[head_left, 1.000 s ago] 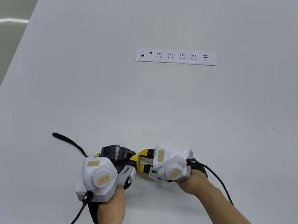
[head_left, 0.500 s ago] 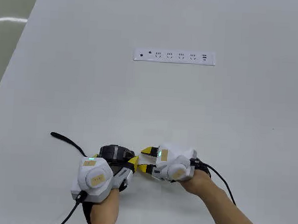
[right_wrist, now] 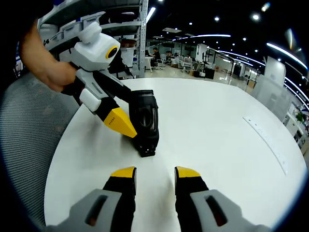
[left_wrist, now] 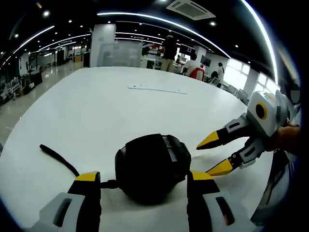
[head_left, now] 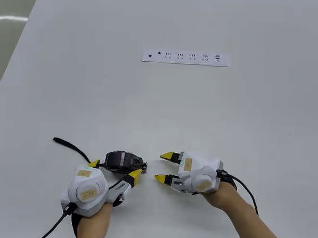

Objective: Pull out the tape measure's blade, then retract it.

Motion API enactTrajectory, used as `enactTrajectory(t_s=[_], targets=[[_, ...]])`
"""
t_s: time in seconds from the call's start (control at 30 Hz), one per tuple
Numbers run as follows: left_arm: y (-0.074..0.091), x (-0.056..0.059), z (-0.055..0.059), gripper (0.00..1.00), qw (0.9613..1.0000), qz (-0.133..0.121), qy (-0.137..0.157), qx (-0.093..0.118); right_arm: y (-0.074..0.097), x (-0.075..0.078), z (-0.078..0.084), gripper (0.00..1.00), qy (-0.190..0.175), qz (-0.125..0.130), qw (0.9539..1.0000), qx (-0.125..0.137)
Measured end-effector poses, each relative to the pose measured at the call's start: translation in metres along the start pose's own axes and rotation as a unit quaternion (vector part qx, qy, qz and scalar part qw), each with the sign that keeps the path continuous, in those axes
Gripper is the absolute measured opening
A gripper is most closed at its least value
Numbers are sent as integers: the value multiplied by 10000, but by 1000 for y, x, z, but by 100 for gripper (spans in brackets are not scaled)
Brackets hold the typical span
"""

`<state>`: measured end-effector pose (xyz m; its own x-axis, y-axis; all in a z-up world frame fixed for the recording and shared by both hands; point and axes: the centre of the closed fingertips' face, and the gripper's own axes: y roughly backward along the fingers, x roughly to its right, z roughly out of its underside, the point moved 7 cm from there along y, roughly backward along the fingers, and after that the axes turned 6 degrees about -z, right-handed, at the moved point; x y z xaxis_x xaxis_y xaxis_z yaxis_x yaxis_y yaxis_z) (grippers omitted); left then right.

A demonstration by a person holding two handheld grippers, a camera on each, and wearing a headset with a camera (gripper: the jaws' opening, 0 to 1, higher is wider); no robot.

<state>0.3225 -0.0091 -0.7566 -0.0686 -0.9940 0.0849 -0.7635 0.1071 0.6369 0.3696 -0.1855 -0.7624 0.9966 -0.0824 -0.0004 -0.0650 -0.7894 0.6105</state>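
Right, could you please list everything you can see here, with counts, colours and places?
tape measure: one, black, on the table near its front edge
strap: one, black, trailing left from the tape measure
power strip: one, white, lying flat on the far middle of the table
table: one, white
floor: grey-green, past the table's left edge
left hand-held gripper: one, white with yellow tips, jaws apart on either side of the tape measure
right hand-held gripper: one, white with yellow tips, open and empty, pointing at the tape measure
left hand: one, behind the left hand-held gripper
right hand: one, behind the right hand-held gripper
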Motion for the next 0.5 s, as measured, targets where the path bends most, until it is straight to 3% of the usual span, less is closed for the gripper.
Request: enactTrajectory(t_s=[0.27,0.5], targets=[[7,-13,1,71,9981,498,-357,65,23,1,7,35,-117,263,9996,43],[14,-25,7,73,9929,851,-828,83,43,0,19,40,-311,537,9980,95]])
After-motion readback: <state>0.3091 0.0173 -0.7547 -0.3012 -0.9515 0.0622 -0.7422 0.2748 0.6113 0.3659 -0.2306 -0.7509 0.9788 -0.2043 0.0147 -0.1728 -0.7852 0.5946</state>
